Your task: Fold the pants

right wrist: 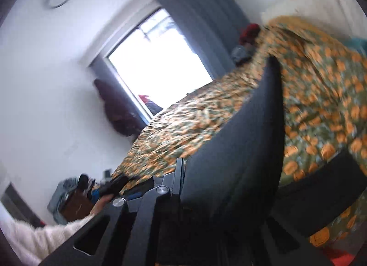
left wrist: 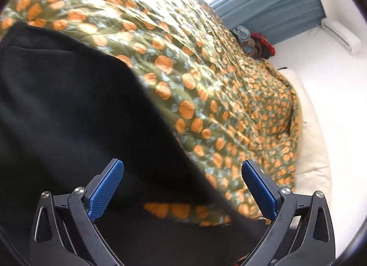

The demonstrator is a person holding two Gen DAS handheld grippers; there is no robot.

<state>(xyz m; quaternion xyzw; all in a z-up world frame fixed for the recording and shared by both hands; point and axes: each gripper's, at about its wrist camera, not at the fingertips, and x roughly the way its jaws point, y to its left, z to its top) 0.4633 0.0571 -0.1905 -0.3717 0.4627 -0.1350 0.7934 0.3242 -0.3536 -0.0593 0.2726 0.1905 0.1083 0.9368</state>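
**Black pants over a floral bedspread, seen from both grippers**

Blue-padded fingers of the left gripper stand wide apart in the left wrist view, with nothing pinched between them. Behind and partly between them lie the black fabric pants, which fill the left half of that view. Their right edge runs as a long diagonal from upper left to lower right, passing between the fingers. A second dark band of the same cloth crosses the bottom, and a strip of bedding shows between the two.

Beneath the pants lies the olive-green quilted bedspread with orange flowers, open and uncovered to the right of the diagonal edge. Along its far right border sits a cream-coloured pillow. A blue-grey pleated curtain hangs beyond, and a small heap of red and teal cloth lies at the head of the bed.

In the right wrist view, the right gripper shows one black finger close against a raised fold of the pants; the cloth hides the other finger, so its grip cannot be told. The fold rises to a narrow tip above the bedspread. A bright window and white wall lie to the left, and a white fuzzy sleeve enters at lower left
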